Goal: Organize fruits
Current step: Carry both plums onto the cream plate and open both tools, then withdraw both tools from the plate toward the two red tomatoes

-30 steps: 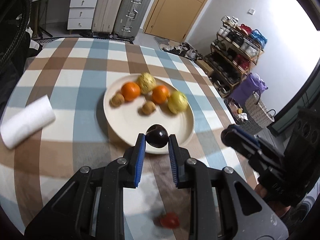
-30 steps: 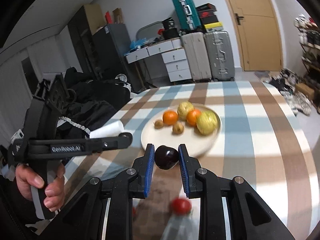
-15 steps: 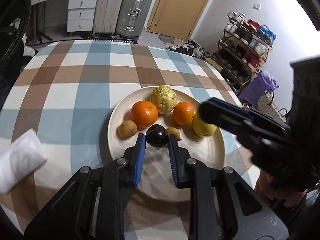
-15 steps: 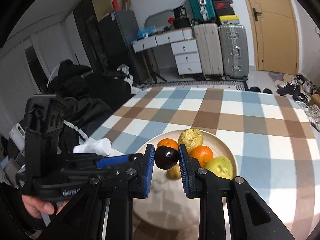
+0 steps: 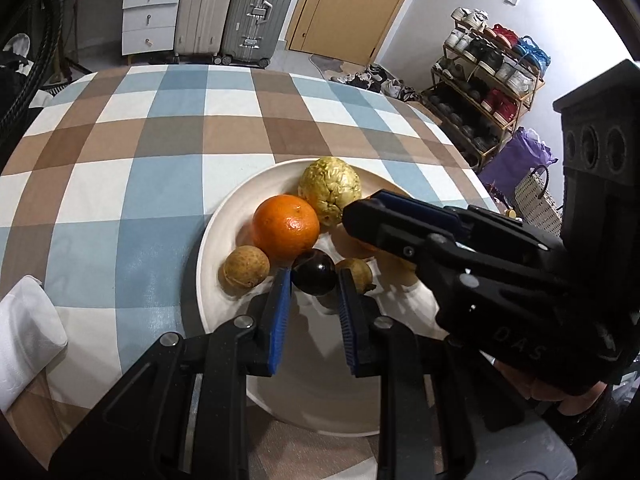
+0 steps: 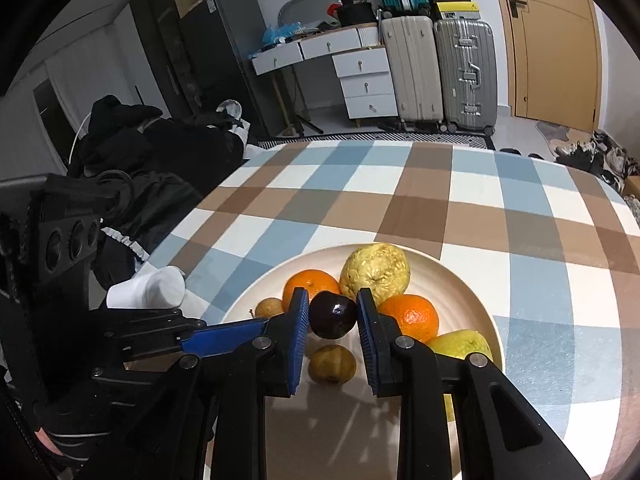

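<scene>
Your left gripper (image 5: 313, 280) is clamped on a small, glossy dark purple plum (image 5: 313, 277), pinched between its blue ribbed pads right at the fingertips. The plum hangs over the inner part of the round cream ceramic plate (image 5: 208, 248); whether it touches the plate you cannot tell. Just to its left lies a small tan round fruit (image 5: 245, 271), just to its right a second tan round fruit (image 5: 357, 274), and directly beyond it the large orange (image 5: 286, 227). Behind the orange sits the knobbly yellow-green fruit (image 5: 330, 189).

Your right gripper (image 6: 333, 316) is likewise clenched on a second dark purple plum (image 6: 333, 316), held at the tips of its blue pads above the same plate (image 6: 472, 280). A tan round fruit (image 6: 332, 364) lies on the plate below it, another tan fruit (image 6: 269, 307) peeks out at the left pad, a smaller orange (image 6: 410, 318) sits just right of the right pad, and a smooth yellow-green fruit (image 6: 460, 345) lies beyond that, near the rim.

The two grippers stand close together over the plate, the right one reaching across in the left wrist view. The plate rests on the table with the blue, brown and white checked cloth (image 5: 160, 152). A white paper roll (image 5: 24, 340) lies on the cloth, well left of the plate.
</scene>
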A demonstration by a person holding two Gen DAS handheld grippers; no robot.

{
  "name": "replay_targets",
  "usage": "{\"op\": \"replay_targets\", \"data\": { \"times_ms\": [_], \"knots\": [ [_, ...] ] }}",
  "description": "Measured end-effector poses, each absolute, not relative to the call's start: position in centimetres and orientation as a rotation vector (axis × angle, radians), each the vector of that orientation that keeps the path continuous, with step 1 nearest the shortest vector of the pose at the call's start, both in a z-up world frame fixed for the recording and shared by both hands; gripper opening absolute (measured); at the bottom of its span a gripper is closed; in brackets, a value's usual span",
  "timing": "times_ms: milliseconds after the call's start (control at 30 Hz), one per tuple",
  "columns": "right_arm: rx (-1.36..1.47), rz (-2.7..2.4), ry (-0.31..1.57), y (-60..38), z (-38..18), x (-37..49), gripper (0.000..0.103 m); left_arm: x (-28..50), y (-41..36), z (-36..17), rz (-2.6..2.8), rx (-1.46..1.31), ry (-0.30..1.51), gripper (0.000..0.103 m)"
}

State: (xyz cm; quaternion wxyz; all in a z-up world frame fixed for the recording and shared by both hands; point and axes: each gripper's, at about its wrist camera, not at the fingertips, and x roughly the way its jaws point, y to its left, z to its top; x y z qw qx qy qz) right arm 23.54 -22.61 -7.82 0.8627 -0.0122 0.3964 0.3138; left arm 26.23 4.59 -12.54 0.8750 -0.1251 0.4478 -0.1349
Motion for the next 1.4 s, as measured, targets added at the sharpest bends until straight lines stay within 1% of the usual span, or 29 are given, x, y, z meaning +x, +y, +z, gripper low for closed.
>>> {"op": "replay_targets", "data": {
  "times_ms": [300,333,400,433,467,500,567,600,700,733,767,833,867,900,933,1000,1033,1067,1100,1167,1200,1267,1400],
  "knots": [
    [-0.026,0.625,0.831,-22.6,-8.1,23.8,0.025,26.6,4.9,-12.5,-0.292,-0.279,0.931,0.021],
    [-0.024,0.623,0.829,-22.6,-8.0,23.9,0.027,26.5,4.9,-12.4,-0.293,-0.281,0.93,0.021],
    [-0.013,0.604,0.82,-22.9,-8.0,24.0,0.037,26.4,5.0,-12.1,-0.291,-0.284,0.935,0.022],
    [-0.004,0.601,0.818,-23.1,-7.9,24.0,0.044,26.2,5.1,-11.8,-0.283,-0.284,0.933,0.023],
    [0.007,0.604,0.814,-23.3,-7.8,24.0,0.046,26.1,5.2,-11.6,-0.276,-0.281,0.929,0.026],
    [0.015,0.61,0.81,-23.4,-7.6,23.9,0.046,25.9,5.3,-11.3,-0.269,-0.279,0.927,0.029],
    [0.02,0.613,0.797,-23.7,-7.0,23.5,0.047,25.4,5.4,-10.8,-0.264,-0.274,0.92,0.045],
    [0.025,0.612,0.784,-24.0,-6.5,23.2,0.048,25.1,5.4,-10.5,-0.26,-0.271,0.921,0.047],
    [0.042,0.608,0.737,-25.0,-4.9,21.7,0.052,23.8,5.5,-9.5,-0.254,-0.282,0.904,0.048],
    [0.048,0.602,0.721,-25.4,-4.3,21.1,0.056,23.3,5.5,-9.2,-0.247,-0.289,0.901,0.049],
    [0.052,0.598,0.71,-25.8,-3.8,20.6,0.063,22.9,5.5,-9.0,-0.239,-0.297,0.9,0.049],
    [0.058,0.585,0.681,-26.6,-2.7,19.2,0.074,21.8,5.3,-8.4,-0.231,-0.296,0.893,0.05],
    [0.053,0.573,0.668,-26.9,-2.3,18.6,0.076,21.2,5.2,-8.0,-0.221,-0.292,0.885,0.05],
    [0.044,0.56,0.65,-27.3,-1.7,17.7,0.077,20.5,5.2,-7.6,-0.217,-0.291,0.879,0.05],
    [0.042,0.557,0.639,-27.6,-1.4,17.1,0.077,20.0,5.0,-7.2,-0.217,-0.29,0.873,0.052],
    [0.043,0.543,0.622,-28.3,-0.6,15.7,0.082,18.6,4.7,-6.4,-0.205,-0.282,0.857,0.057],
    [0.042,0.536,0.611,-28.7,-0.3,14.9,0.087,18.1,4.6,-6.1,-0.201,-0.279,0.85,0.062],
    [0.041,0.524,0.594,-29.2,0.2,13.8,0.09,17.5,4.4,-5.6,-0.198,-0.274,0.839,0.065],
    [0.039,0.515,0.584,-29.5,0.5,13.1,0.091,16.8,4.2,-5.2,-0.194,-0.267,0.827,0.066],
    [0.031,0.5,0.563,-30.2,1.2,11.3,0.094,15.2,3.7,-4.3,-0.182,-0.247,0.802,0.074],
    [0.029,0.493,0.553,-30.5,1.4,10.5,0.096,14.7,3.5,-4.0,-0.178,-0.24,0.793,0.076],
    [0.025,0.482,0.523,-31.1,1.9,8.6,0.099,13.3,3.2,-3.2,-0.155,-0.217,0.767,0.084],
    [0.021,0.478,0.498,-31.8,2.3,5.5,0.102,10.7,2.7,-2.5,-0.129,-0.179,0.746,0.085]
  ]
}}
